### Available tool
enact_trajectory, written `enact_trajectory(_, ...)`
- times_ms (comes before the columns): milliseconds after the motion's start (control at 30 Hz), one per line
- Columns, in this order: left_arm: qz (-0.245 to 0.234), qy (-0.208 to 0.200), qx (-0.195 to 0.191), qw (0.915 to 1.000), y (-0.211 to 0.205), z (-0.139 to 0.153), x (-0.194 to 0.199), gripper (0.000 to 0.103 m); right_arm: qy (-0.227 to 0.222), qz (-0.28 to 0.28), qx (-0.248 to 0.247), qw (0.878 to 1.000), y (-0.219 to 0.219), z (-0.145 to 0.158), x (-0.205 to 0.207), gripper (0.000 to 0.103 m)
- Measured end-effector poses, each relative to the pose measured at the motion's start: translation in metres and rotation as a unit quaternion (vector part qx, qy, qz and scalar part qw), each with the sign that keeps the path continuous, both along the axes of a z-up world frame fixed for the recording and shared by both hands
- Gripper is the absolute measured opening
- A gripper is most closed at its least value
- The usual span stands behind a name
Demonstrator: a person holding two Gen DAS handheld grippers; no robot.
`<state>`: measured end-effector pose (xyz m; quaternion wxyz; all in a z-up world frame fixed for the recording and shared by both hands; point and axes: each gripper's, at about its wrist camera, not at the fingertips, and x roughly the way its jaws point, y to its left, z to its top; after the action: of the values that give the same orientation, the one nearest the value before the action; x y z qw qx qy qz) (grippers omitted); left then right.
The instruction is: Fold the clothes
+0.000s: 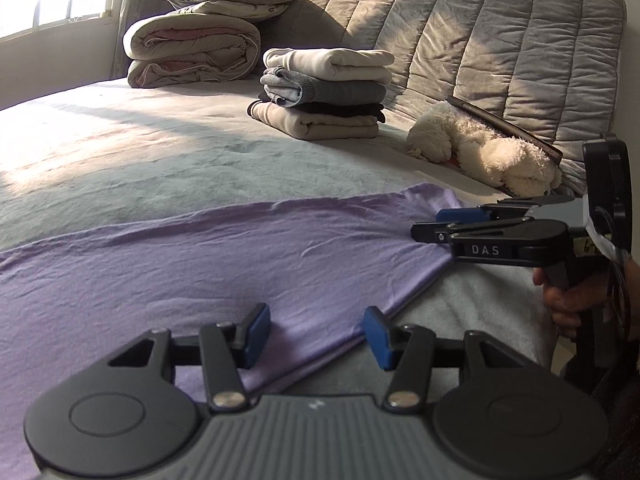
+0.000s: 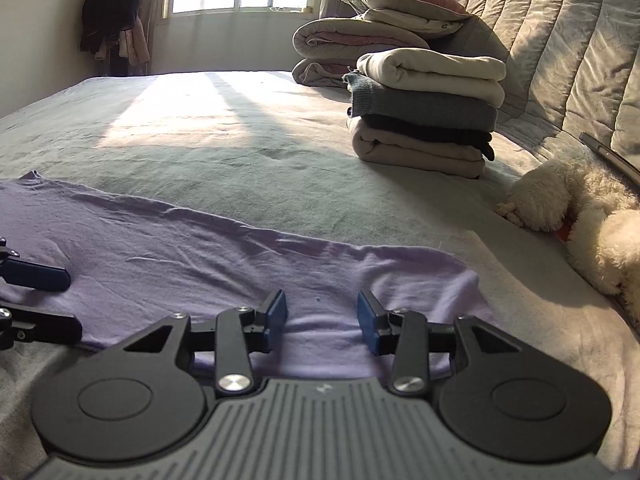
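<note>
Left wrist view: the left gripper hangs released over the purple garment spread mid-frame; the right gripper too — apparently. Step: reaching for the near hem — next, pinch it.

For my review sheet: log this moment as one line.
stage: pre-grasp | lilac garment flat on bed | left gripper open | right gripper open | folded stack behind
</note>
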<state>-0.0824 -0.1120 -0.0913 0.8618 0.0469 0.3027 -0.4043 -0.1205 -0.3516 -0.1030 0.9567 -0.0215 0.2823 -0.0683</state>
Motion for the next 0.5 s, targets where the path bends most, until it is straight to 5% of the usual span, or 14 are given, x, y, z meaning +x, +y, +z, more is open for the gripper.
enact_trajectory(267, -0.002, 0.002, -0.005, 1.0000, 0.003, 0.001, -0.002, 0.056, -0.018, -0.093, 0.037, 0.995, -0.055, 0.012, -0.030, 0.043)
enact_trajectory(500, 0.014, 0.007, -0.020, 0.9997, 0.008, 0.008, 0.003, 0.056, -0.039, -0.049, 0.042, 0.997, -0.030, 0.017, -0.019, 0.043)
